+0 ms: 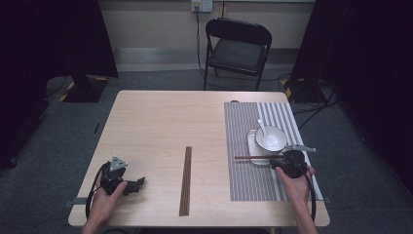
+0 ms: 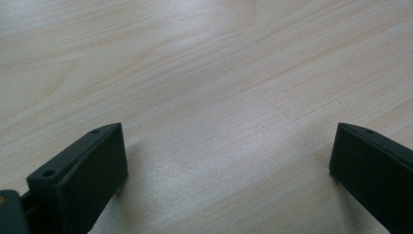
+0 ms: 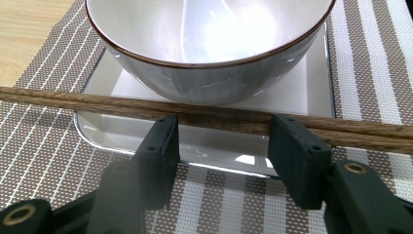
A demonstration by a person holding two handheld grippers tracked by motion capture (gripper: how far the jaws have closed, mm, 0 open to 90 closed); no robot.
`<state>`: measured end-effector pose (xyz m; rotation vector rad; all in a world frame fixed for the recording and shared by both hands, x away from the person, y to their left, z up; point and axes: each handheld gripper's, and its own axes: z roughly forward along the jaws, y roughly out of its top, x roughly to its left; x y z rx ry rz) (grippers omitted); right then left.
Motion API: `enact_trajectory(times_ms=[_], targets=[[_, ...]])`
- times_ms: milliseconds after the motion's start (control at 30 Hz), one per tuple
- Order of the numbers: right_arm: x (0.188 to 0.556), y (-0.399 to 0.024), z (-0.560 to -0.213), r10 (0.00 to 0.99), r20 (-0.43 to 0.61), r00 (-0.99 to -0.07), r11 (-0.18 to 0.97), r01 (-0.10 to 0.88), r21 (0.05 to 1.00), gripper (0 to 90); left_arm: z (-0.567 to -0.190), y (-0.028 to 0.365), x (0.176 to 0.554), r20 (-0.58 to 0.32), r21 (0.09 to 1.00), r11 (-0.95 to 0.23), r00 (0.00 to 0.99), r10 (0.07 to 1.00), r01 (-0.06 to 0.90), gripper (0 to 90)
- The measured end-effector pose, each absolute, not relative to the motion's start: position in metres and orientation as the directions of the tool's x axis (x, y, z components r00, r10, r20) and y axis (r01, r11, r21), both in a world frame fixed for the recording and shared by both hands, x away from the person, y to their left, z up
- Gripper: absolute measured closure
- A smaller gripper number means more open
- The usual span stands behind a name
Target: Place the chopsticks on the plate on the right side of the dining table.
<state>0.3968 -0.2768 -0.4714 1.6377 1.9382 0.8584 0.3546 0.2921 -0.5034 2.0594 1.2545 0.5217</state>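
The left gripper (image 1: 139,184) rests near the table (image 1: 160,122) edge, jaws wide apart on bare wood. A chopstick pair (image 1: 185,180) lies mid-table. On the mat (image 1: 253,183), the right gripper (image 3: 221,141) has its jaws apart around 2 chopsticks (image 3: 97,102) crossing the tray (image 3: 302,95) just before the bowl (image 3: 209,48). Likely the placing step; next, I judge, backing off without dragging them.

A: What colours are on the table (image 1: 156,122)?

B: Pale blond wood grain. The placemat (image 1: 243,185) is brown-grey with white stripes.

A: And the dishes?

B: A white bowl (image 3: 209,44) with a thin dark brown rim, on a white square plate (image 3: 302,92). The chopsticks (image 3: 87,100) are dark brown wood, both grippers' jaws black.
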Motion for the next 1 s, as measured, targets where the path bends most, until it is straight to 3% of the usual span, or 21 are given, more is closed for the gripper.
enact_trajectory(times_ms=[467,1000], targets=[[0.389,-0.263,-0.457,0.967,0.124,-0.223,0.062,0.678,0.732,38.8,-0.503,0.292,0.355,-0.005,0.713,-0.319,0.459,0.888,0.625,0.0],[0.378,-0.202,-0.444,0.929,0.093,-0.358,0.172,0.641,0.748,30.0,-0.503,0.292,0.355,-0.001,0.713,-0.322,0.46,0.888,0.623,0.0]])
